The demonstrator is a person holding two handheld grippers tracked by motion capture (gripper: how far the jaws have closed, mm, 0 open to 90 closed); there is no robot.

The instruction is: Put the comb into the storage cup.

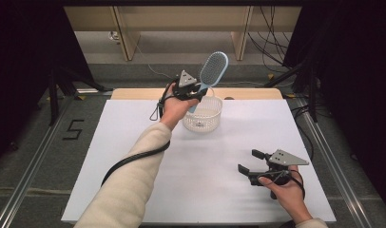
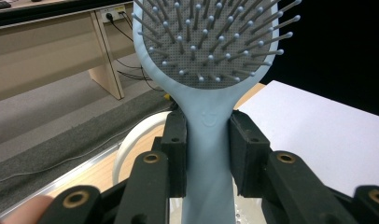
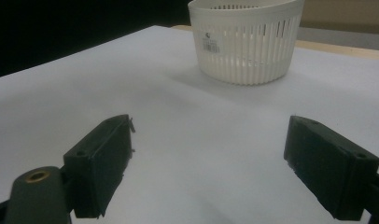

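My left gripper (image 1: 197,91) is shut on the handle of a light blue hairbrush (image 1: 211,72), held up over the white slotted basket (image 1: 203,118) at the far middle of the table. In the left gripper view the brush handle (image 2: 207,140) is pinched between both black pads, its bristled head pointing up and away. The handle's lower end reaches down toward the basket's rim (image 2: 131,140). My right gripper (image 1: 250,163) rests low over the near right of the table, open, with nothing between its pads (image 3: 103,158). The basket (image 3: 246,39) stands ahead of it.
A white sheet (image 1: 134,156) covers the table, with a wooden strip (image 1: 134,93) along its far edge. Desk legs and cables lie on the floor beyond. Dark curtains close both sides.
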